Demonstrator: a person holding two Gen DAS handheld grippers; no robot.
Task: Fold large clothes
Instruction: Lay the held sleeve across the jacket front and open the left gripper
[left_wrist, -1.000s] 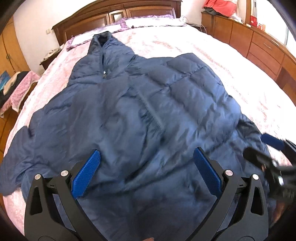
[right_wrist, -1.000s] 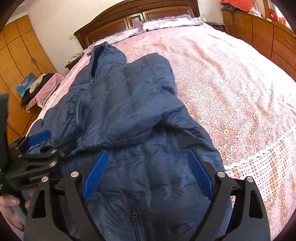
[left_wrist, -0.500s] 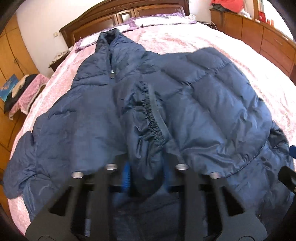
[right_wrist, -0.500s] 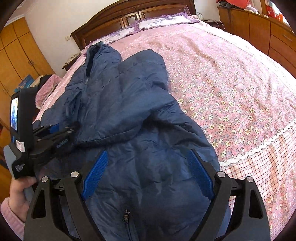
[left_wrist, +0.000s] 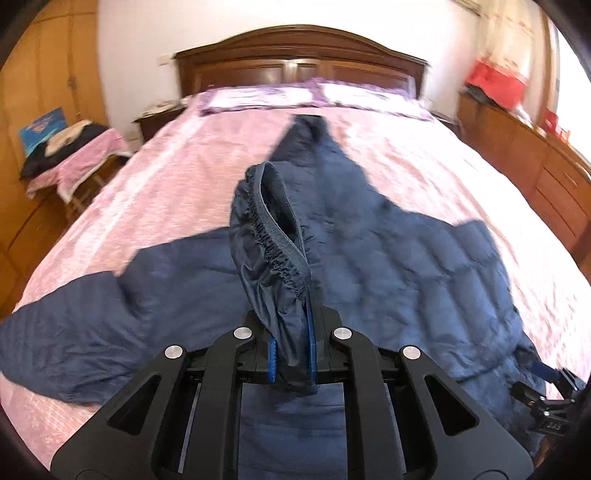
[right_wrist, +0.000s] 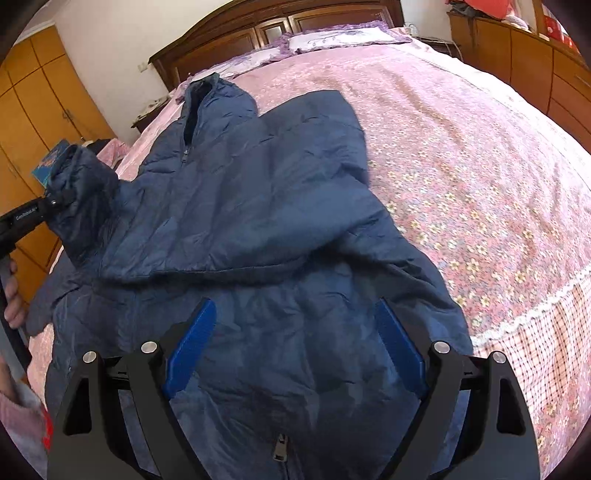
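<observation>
A navy puffer jacket (left_wrist: 424, 266) lies spread on the pink bed, hood toward the headboard; in the right wrist view (right_wrist: 258, 206) its right side is folded over the body. My left gripper (left_wrist: 291, 354) is shut on the sleeve cuff (left_wrist: 273, 236) with its elastic edge and holds it lifted above the jacket. From the right wrist view the left gripper (right_wrist: 55, 201) shows at the far left with the raised sleeve (right_wrist: 81, 184). My right gripper (right_wrist: 295, 347) is open and empty, hovering over the jacket's lower front near the zipper (right_wrist: 280, 448).
The bed (left_wrist: 177, 173) has a floral pink cover and a dark wooden headboard (left_wrist: 303, 62). A small table (left_wrist: 74, 155) with clothes stands left of the bed. Wooden drawers (left_wrist: 535, 173) line the right wall. The bed's front right edge (right_wrist: 535, 317) drops off.
My left gripper has closed on the sleeve cuff and lifted it up and to the left, off the jacket. My right gripper has stayed open over the lower front.
</observation>
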